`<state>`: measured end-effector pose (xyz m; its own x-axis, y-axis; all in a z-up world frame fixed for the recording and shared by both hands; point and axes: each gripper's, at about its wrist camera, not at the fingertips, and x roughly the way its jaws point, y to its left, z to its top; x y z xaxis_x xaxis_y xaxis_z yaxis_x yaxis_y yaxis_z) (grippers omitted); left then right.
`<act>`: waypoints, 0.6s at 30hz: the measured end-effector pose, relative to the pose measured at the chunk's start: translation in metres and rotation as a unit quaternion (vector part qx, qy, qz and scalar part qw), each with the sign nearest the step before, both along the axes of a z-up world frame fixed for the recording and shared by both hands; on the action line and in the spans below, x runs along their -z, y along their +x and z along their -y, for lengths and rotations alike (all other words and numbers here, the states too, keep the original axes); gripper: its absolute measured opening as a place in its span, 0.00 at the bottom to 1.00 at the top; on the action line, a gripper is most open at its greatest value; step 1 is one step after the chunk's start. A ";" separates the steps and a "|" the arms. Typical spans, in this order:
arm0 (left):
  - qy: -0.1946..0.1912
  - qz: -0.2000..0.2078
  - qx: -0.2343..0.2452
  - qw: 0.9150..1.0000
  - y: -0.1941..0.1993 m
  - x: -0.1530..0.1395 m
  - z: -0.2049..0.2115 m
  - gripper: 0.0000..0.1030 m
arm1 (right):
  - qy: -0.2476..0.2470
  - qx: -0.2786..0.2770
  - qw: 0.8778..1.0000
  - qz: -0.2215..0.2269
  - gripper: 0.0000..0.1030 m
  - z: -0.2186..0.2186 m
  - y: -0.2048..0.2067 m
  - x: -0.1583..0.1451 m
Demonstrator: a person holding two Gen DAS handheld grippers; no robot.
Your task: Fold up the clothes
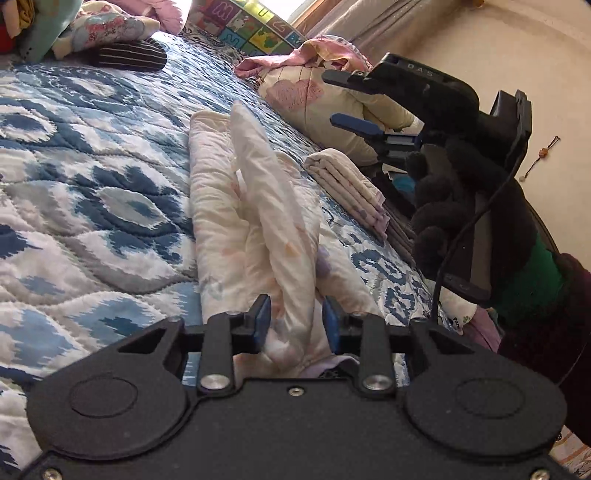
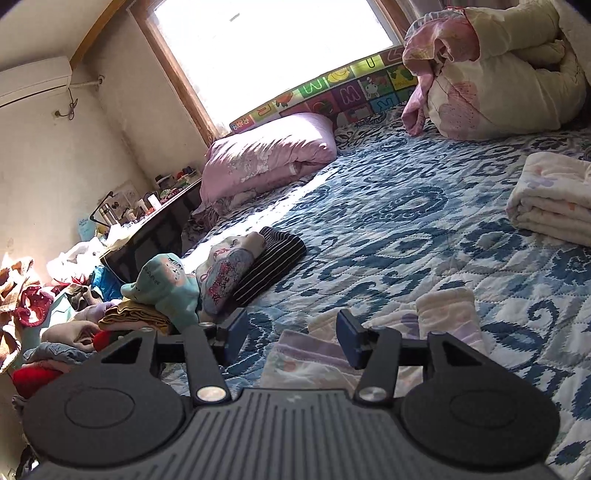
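Left tool (image 1: 295, 325) is pinching our soft, light floral garment's (image 1: 258, 206) raised fold (best hold) | right tool (image 2: 293, 334) is hanging apart, empty.

On the bed (image 2: 406, 221): garment (image 1: 255, 221) at the near edge, folded stack (image 2: 554, 206) toward the right edge, pillow (image 2: 269, 155) at the far edge, duvet (image 2: 498, 81) in the far right corner.

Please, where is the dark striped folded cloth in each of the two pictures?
Left wrist view: the dark striped folded cloth is at the top left, far up the blue patterned quilt.
Right wrist view: it is left of the middle, beside the pile of folded clothes.
Shared landmark: the alphabet play mat by the window.
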<state>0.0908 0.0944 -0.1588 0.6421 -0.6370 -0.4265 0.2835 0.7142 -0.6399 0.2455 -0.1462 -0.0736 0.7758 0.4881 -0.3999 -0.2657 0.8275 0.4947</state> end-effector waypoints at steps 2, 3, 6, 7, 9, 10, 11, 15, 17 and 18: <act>0.001 -0.003 -0.006 1.000 0.000 0.000 -0.001 0.29 | 0.002 0.003 1.000 0.000 0.58 0.007 -0.001 0.002; -0.002 -0.005 -0.008 1.000 0.000 0.000 -0.001 0.29 | -0.005 0.003 1.000 -0.017 0.58 0.009 0.003 0.007; -0.008 -0.008 -0.013 1.000 -0.001 -0.001 -0.003 0.29 | -0.033 -0.015 0.997 -0.066 0.58 0.009 0.015 0.029; -0.006 -0.008 -0.012 1.000 -0.001 -0.001 -0.004 0.29 | -0.043 -0.027 0.996 -0.079 0.58 0.006 0.018 0.036; -0.002 -0.009 -0.010 1.000 -0.002 -0.001 -0.003 0.29 | -0.069 -0.046 0.992 -0.091 0.54 -0.001 0.023 0.046; -0.001 -0.008 -0.009 1.000 -0.002 0.000 -0.003 0.29 | -0.088 -0.056 0.990 -0.090 0.54 -0.008 0.025 0.050; 0.000 -0.008 -0.008 1.000 -0.003 0.000 -0.003 0.29 | -0.096 -0.066 0.989 -0.093 0.54 -0.013 0.029 0.052; -0.007 -0.011 -0.005 1.000 -0.001 0.001 -0.006 0.29 | -0.124 -0.092 0.982 -0.110 0.53 -0.028 0.040 0.062; -0.010 -0.012 -0.005 1.000 0.000 0.002 -0.007 0.29 | -0.132 -0.107 0.978 -0.121 0.35 -0.034 0.044 0.067; -0.010 -0.012 -0.005 1.000 0.000 0.002 -0.007 0.29 | -0.129 -0.122 0.976 -0.126 0.25 -0.035 0.045 0.070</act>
<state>0.0907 0.1012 -0.1605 0.6386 -0.6392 -0.4285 0.2606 0.7035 -0.6612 0.2903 -0.1107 -0.1436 0.5095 0.5047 -0.6969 -0.3677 0.8600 0.3539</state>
